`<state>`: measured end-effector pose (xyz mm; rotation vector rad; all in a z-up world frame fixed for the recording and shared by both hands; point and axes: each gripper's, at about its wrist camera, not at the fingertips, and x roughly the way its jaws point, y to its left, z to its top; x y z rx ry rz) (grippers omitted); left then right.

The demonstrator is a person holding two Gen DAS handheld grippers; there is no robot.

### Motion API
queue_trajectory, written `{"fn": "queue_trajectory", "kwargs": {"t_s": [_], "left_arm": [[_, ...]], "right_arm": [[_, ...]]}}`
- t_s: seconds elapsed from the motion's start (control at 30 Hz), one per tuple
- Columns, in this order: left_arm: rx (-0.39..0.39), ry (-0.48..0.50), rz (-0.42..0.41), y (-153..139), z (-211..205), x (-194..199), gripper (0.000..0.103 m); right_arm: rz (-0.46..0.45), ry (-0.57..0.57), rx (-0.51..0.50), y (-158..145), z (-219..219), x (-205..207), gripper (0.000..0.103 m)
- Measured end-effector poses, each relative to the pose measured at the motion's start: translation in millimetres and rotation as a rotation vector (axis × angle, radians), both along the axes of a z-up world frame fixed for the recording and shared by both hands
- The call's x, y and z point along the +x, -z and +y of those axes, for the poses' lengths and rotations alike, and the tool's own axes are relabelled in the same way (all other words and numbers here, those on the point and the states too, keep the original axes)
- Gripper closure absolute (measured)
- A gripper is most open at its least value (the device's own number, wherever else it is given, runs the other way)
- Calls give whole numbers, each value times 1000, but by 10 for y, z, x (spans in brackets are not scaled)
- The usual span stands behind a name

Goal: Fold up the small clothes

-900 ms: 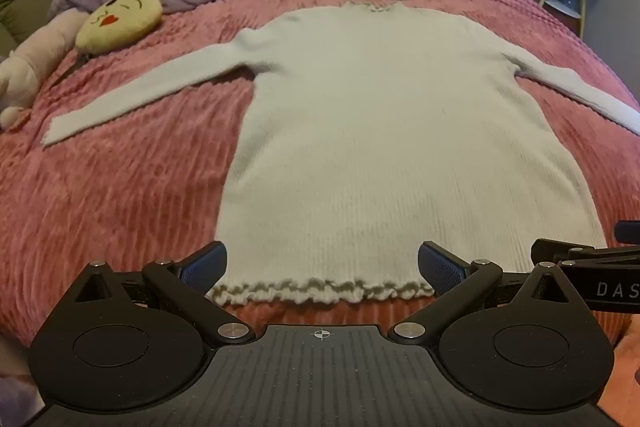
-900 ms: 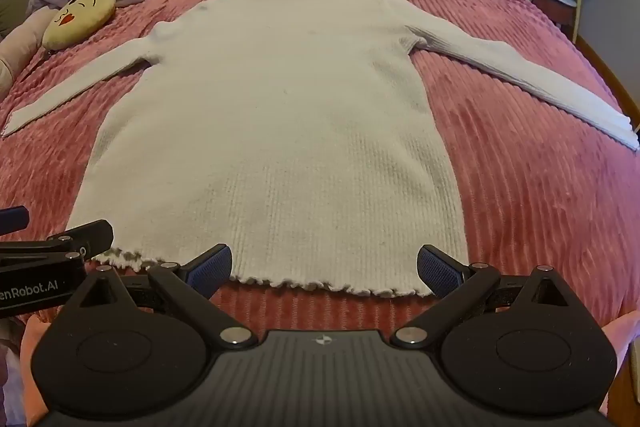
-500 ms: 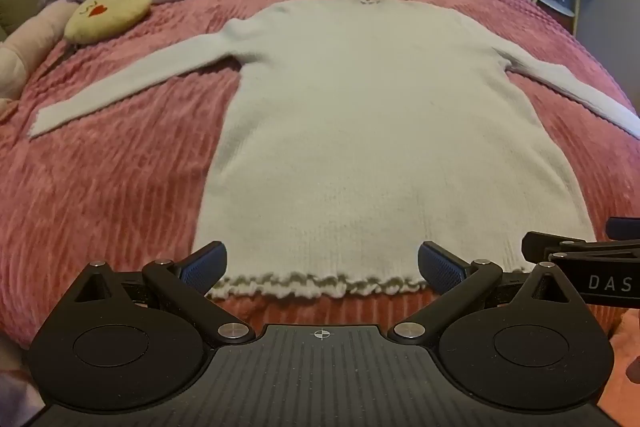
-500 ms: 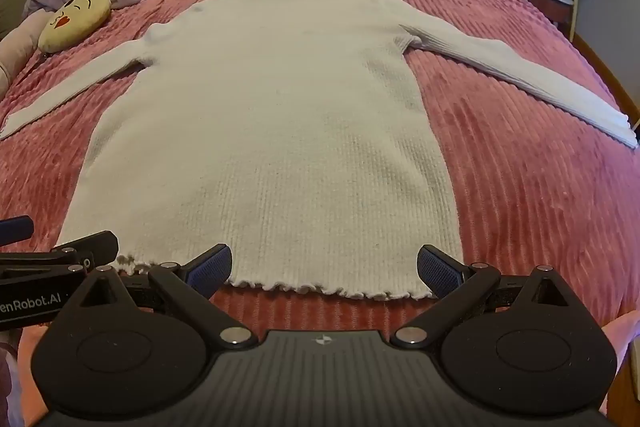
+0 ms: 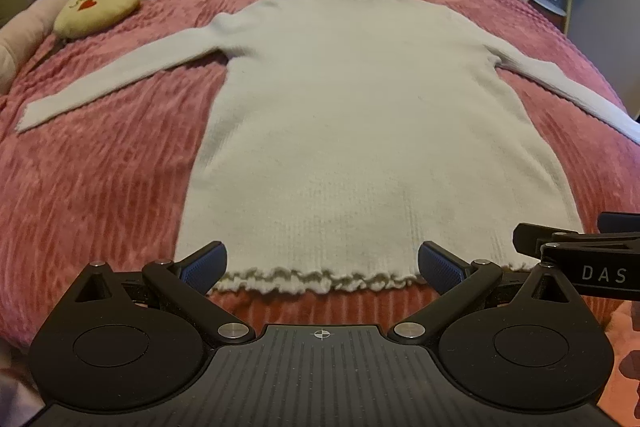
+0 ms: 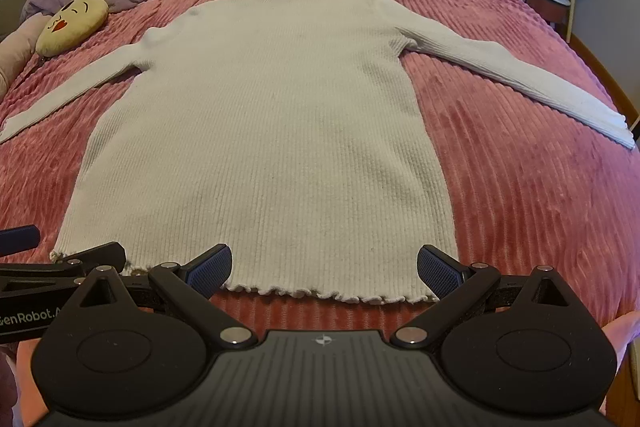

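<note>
Sweater: my white ribbed sweater [image 6: 256,131] lies flat, face up, on the pink bedspread [image 6: 520,195], both sleeves spread wide, ruffled hem [image 6: 320,293] nearest me.
Left tongs: my left gripper [image 5: 320,261] is released, jaws wide, nothing between them; it hovers at the hem's left part.
Right tongs: my right gripper [image 6: 324,265] is also released and empty, at the hem's right part.
Contact: I cannot tell for certain whether either pad touches the knit; the hem looks just beyond the tips.
Risk, layers: a shallow pinch may take only the top layer, so the back drags and bunches.
Risk, bedspread: a deep pinch may catch the plush cover as well.
Risk, skew: uneven lift between my hands would twist the fold line.
Risk, sleeves: loose sleeves may trail out of the fold.
</note>
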<state>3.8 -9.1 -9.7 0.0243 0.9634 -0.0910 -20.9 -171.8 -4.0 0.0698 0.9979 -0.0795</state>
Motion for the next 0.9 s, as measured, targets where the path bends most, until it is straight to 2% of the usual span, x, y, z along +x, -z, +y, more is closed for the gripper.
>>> {"fn": "queue_trajectory", "kwargs": {"t_s": [0.9], "left_arm": [[-37, -8, 16, 11, 45, -54, 0]], "right_arm": [[-29, -5, -9, -28, 17, -51, 4]]}}
